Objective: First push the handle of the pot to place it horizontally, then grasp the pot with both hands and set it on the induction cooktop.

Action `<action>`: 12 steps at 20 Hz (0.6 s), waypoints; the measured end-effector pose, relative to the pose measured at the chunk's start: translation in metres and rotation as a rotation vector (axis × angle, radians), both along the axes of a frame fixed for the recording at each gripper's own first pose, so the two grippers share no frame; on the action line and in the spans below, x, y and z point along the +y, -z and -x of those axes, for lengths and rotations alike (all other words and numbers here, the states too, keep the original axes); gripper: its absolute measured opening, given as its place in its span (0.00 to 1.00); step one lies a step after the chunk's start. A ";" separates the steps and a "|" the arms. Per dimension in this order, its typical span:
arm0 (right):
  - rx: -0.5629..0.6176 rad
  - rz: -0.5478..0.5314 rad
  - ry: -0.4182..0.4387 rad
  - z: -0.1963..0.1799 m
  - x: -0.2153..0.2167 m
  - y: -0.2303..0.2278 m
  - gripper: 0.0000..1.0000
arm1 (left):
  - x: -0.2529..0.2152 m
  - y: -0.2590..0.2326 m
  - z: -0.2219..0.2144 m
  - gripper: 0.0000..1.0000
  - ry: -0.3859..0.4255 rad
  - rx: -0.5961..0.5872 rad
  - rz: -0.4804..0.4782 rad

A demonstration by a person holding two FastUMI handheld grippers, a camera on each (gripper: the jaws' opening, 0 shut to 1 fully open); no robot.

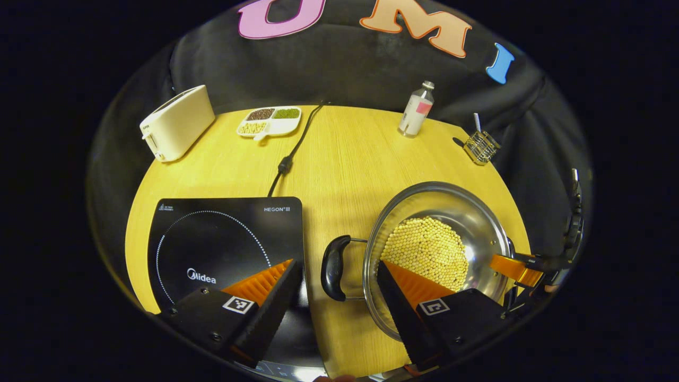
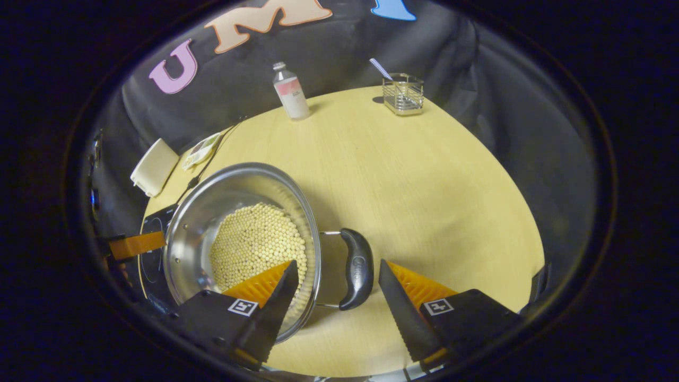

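Shiny steel pot (image 1: 435, 254) of yellow beans: rigid, slick, bean-heavy. Grab its black loop handles (image 1: 336, 267). Left gripper (image 1: 337, 294) and right gripper (image 2: 337, 289) both gape, straddling them.

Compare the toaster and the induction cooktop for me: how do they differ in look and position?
The toaster is cream-white and boxy, standing tall at the table's far edge; the induction cooktop is black, flat and low, lying at the near side. The cooktop has a dotted ring marked on its top; the toaster's side is plain. The left gripper is open, one finger over the cooktop's corner, while the toaster stands apart. Both rest on the table.
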State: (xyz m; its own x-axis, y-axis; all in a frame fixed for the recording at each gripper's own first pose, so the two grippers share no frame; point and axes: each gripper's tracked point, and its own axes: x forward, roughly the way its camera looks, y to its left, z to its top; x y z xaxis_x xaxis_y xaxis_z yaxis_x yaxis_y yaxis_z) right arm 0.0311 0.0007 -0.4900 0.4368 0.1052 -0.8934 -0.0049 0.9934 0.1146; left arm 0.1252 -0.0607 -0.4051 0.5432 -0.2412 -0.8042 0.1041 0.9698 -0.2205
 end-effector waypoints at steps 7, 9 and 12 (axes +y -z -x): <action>0.032 0.016 -0.017 0.002 0.003 0.009 0.89 | -0.004 0.017 -0.009 0.94 0.011 0.036 -0.048; 0.041 0.023 -0.019 0.001 0.003 0.012 0.94 | -0.005 0.018 -0.011 0.95 0.028 0.036 -0.078; 0.047 0.021 -0.018 0.000 0.002 0.013 0.94 | -0.025 0.022 -0.007 0.96 0.055 0.067 -0.040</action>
State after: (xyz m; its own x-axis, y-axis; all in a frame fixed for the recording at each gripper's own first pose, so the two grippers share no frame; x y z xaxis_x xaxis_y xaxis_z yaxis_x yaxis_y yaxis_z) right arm 0.0308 0.0025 -0.5035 0.3928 0.0935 -0.9148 -0.0179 0.9954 0.0941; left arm 0.1317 -0.0853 -0.4269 0.4751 -0.2357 -0.8478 0.1436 0.9713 -0.1896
